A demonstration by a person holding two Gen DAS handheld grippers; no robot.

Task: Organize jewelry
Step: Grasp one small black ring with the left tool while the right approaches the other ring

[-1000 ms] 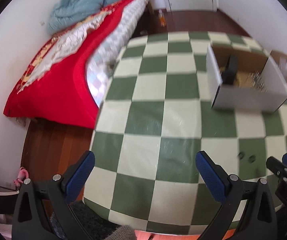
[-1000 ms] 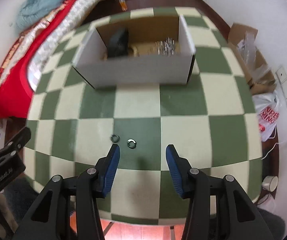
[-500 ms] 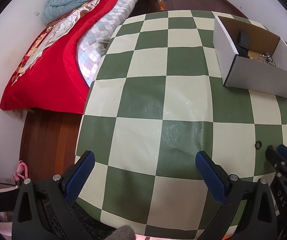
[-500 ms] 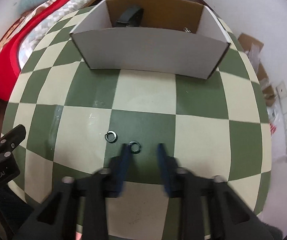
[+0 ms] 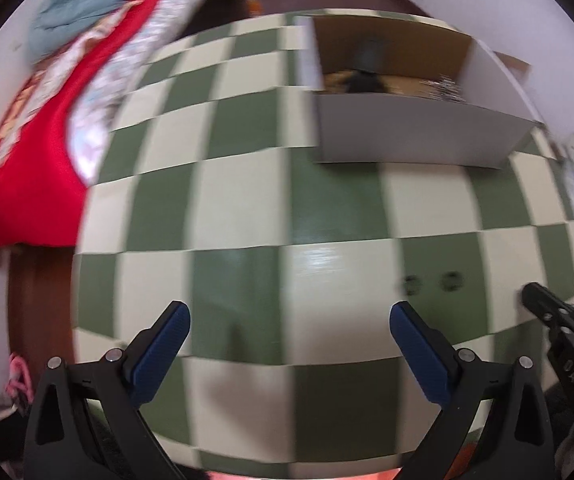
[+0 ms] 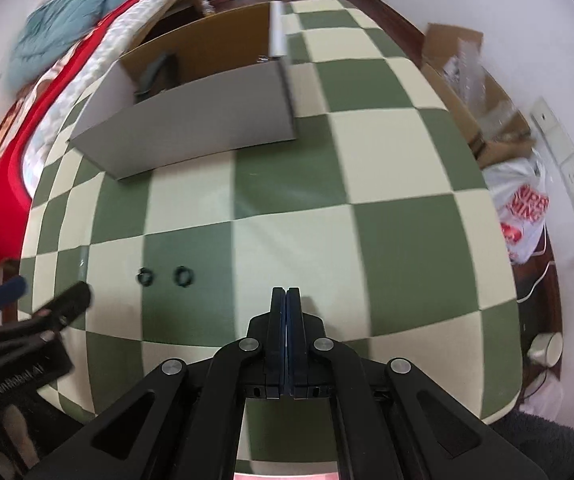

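2 rings [image 5: 431, 283] beside open-fingered left gripper [image 5: 287, 336]

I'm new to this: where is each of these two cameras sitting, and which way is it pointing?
Left wrist view: sits on the left claw, looking forward over the checkered table at the white box; its own open blue-padded fingers show, plus the right claw's tip at the right edge.
Right wrist view: sits on the right claw, fingers shut together on nothing, facing the same table with the box far left; the left claw shows at the left edge.
Both share the table, the box and two small dark rings.
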